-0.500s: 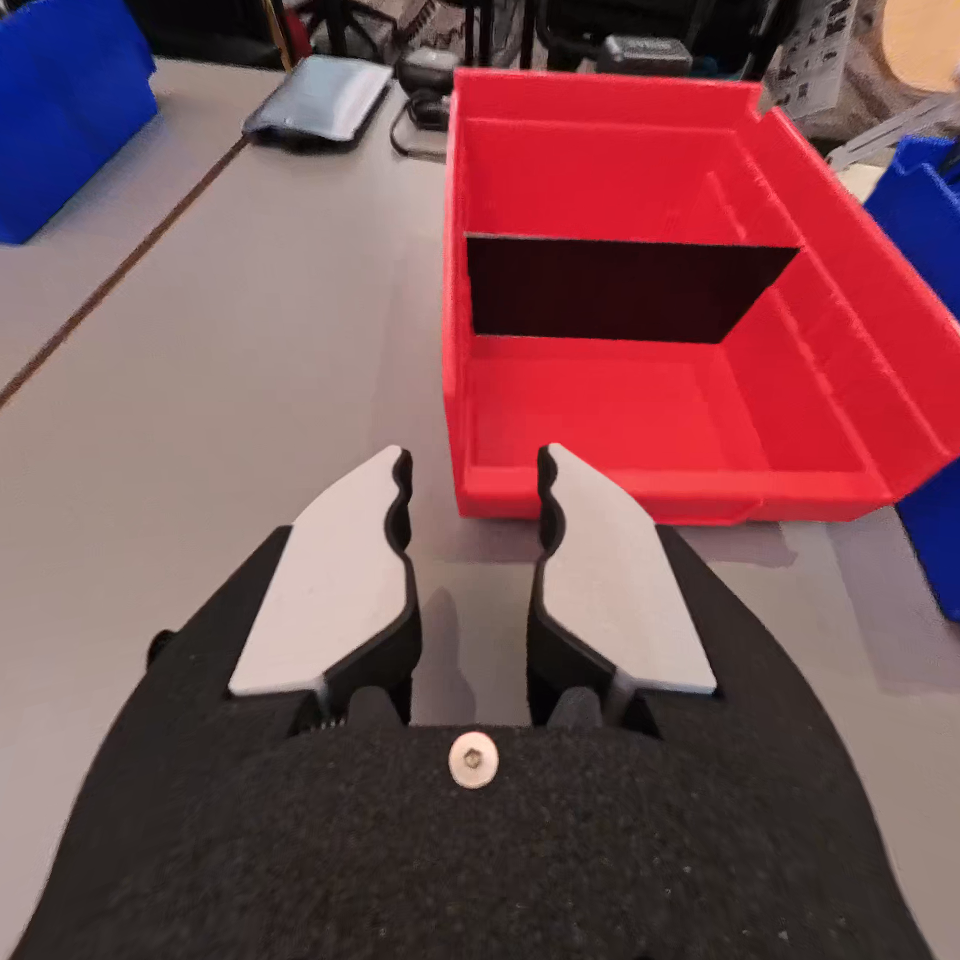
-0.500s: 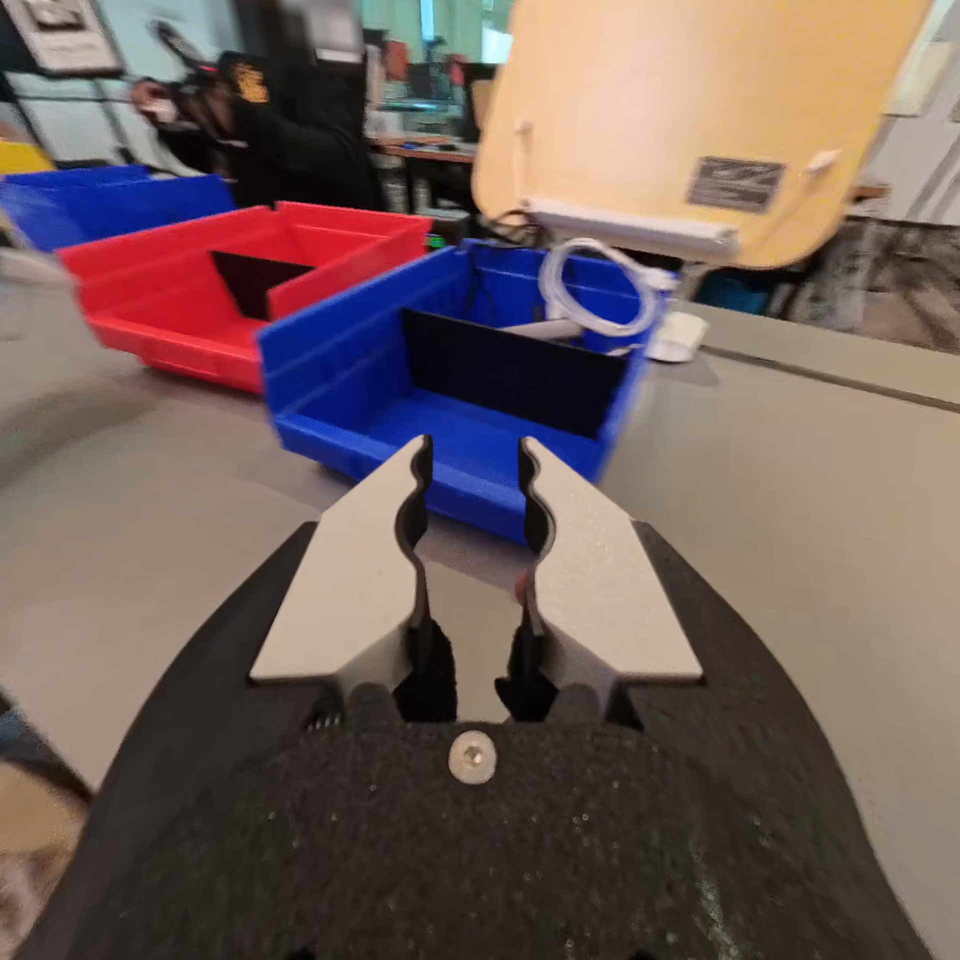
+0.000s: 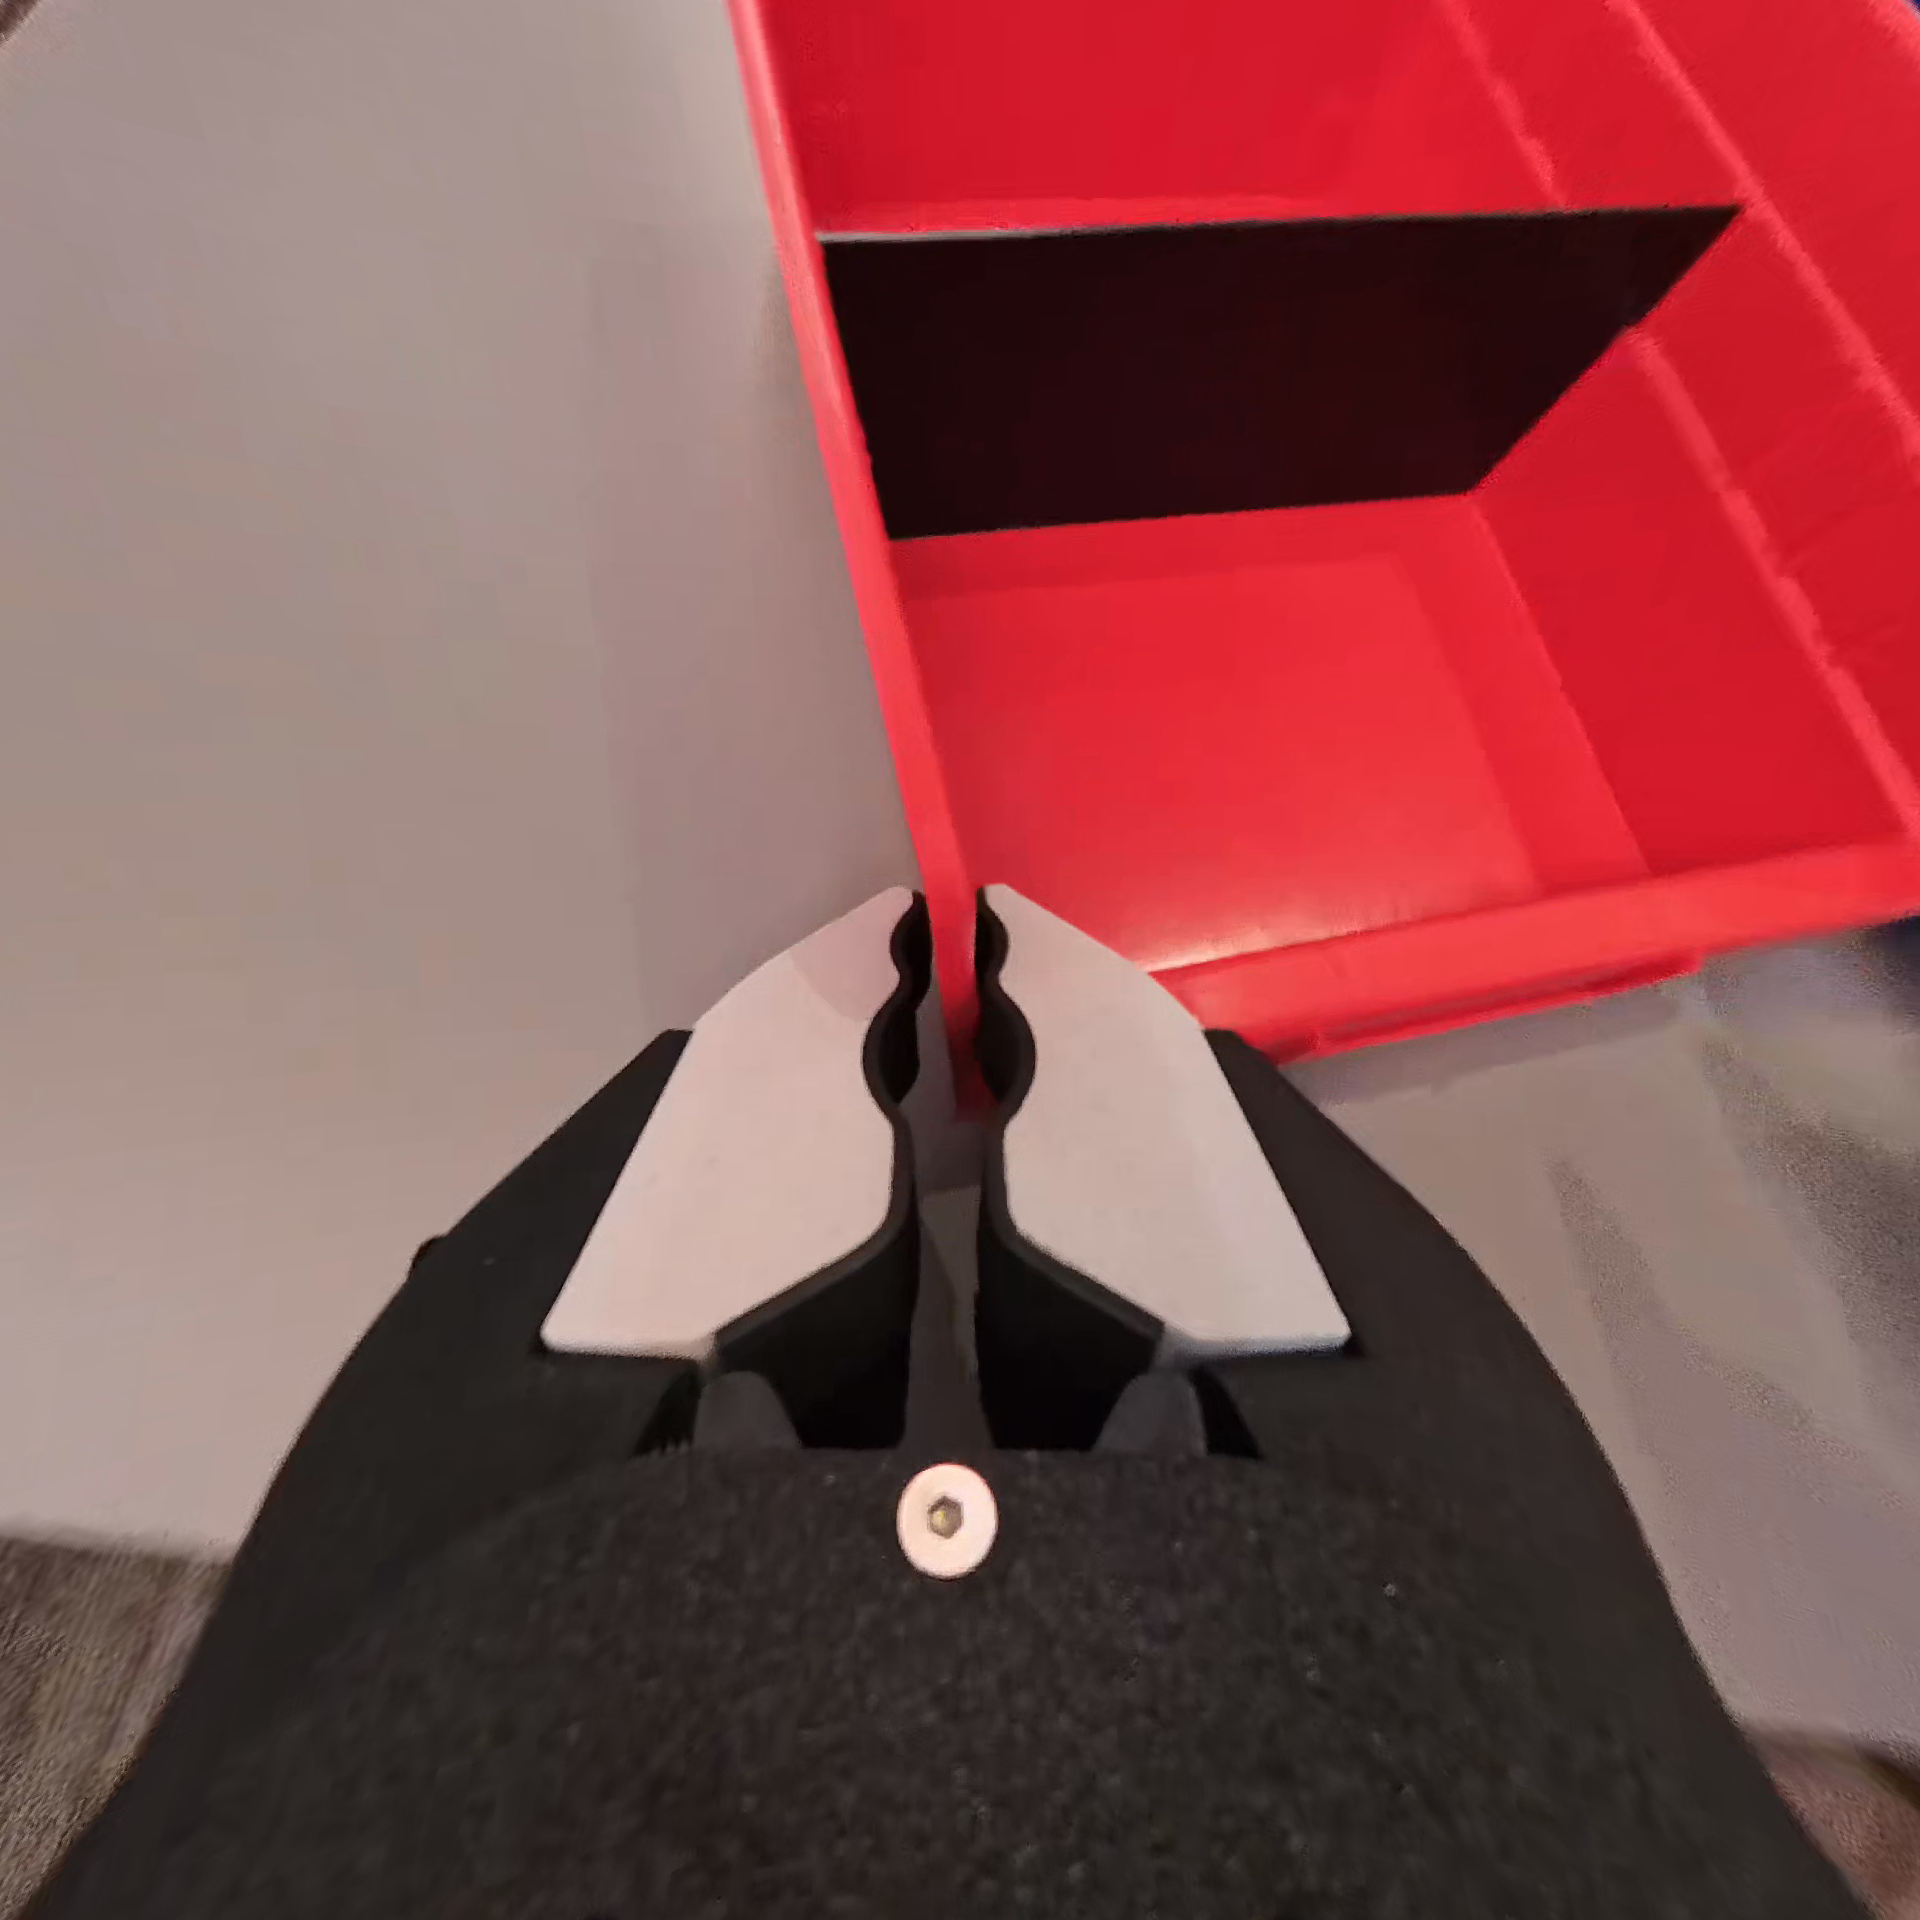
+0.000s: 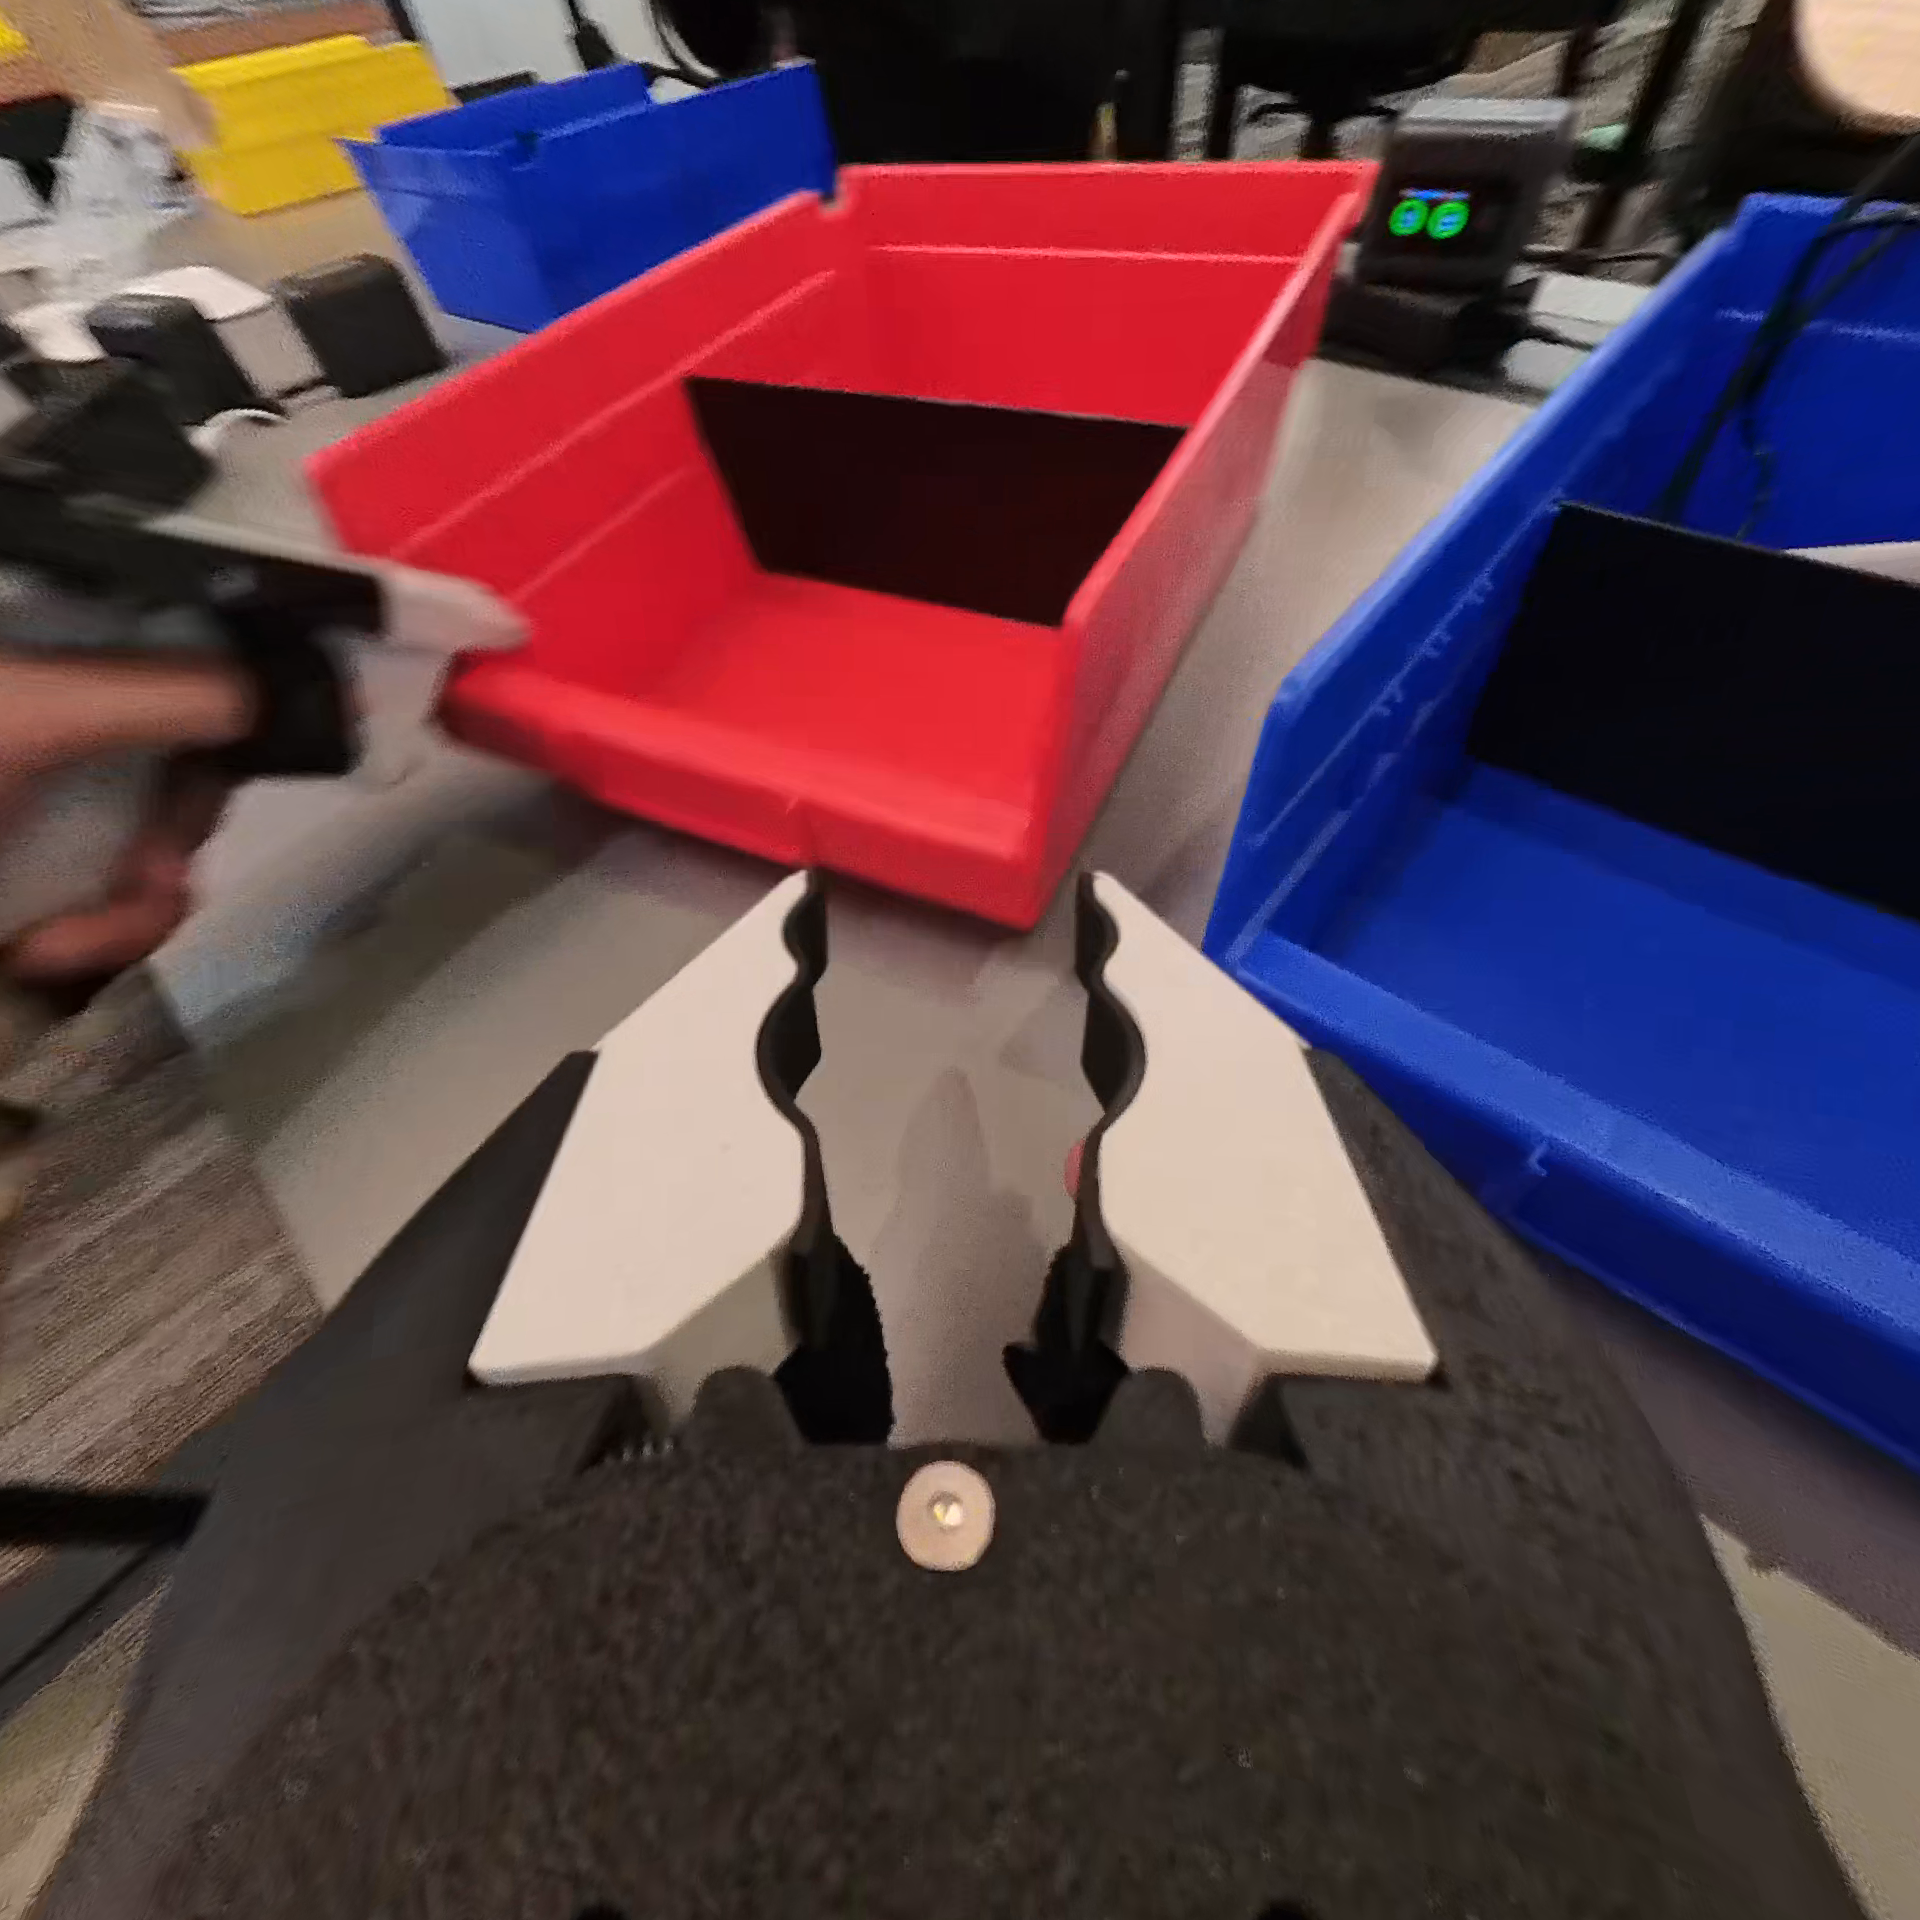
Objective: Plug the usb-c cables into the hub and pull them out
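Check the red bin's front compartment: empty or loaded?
Empty. In both wrist views the red bin shows only bare red floor ahead of its black divider. Most of the section behind the divider is hidden, so cannot tell there.

No writing is showing clearly enough to read in either view. The only sign is sitting at about 1 o'clock in the right wrist view, just beyond the red bin [image 4: 1164, 644]: a small dark device [image 4: 1481, 145] whose screen [image 4: 1429, 218] is glowing with two round green marks. Blur is hiding whatever those marks are carrying.
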Demonstrator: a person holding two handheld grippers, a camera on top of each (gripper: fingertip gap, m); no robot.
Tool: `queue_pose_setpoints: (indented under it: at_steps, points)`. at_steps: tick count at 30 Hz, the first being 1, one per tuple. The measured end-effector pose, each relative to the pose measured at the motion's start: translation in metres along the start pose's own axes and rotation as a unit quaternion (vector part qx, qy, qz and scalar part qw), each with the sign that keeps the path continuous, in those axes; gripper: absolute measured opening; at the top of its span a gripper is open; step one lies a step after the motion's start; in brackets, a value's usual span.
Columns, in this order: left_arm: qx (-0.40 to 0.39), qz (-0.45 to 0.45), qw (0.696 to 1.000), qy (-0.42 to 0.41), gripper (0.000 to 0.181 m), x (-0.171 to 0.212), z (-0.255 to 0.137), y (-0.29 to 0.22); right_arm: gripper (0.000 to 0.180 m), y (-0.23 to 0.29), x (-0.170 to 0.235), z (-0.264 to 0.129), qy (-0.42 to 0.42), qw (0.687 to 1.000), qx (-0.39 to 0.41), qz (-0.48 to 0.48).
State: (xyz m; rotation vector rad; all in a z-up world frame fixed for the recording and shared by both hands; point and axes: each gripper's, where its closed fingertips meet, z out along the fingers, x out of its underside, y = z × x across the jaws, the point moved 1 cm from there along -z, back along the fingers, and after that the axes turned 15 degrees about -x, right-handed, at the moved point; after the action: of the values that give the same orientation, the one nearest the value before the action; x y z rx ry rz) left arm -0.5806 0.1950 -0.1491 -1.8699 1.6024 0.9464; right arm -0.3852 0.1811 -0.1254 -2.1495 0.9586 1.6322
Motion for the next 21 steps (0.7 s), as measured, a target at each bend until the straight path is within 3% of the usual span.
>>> queue_pose_setpoints:
  at_steps: [4, 6, 10, 16, 21]
  points:
    - [-0.032, 0.046, 0.998, 0.000, 0.007, 0.038, -0.047, -0.007, 0.038, -0.020, 0.006, 0.010, 0.010, 0.995, 0.095, 0.006]
    - [-0.033, 0.034, 0.999, 0.003, 0.009, 0.047, -0.062, -0.010, 0.008, -0.021, 0.008, 0.011, 0.001, 0.996, 0.085, 0.036]
    - [-0.078, 0.034, 0.995, -0.049, 0.007, 0.046, -0.091, -0.005, 0.003, -0.009, 0.003, 0.002, 0.010, 0.997, 0.063, 0.040]
    - [-0.099, 0.022, 0.974, -0.203, 0.005, -0.006, -0.150, -0.021, 0.002, 0.002, -0.060, -0.050, -0.095, 0.990, 0.102, -0.035]
    - [-0.014, 0.039, 0.950, -0.308, 0.005, -0.072, -0.173, -0.101, 0.002, -0.038, -0.123, -0.142, -0.194, 0.958, 0.191, -0.085]
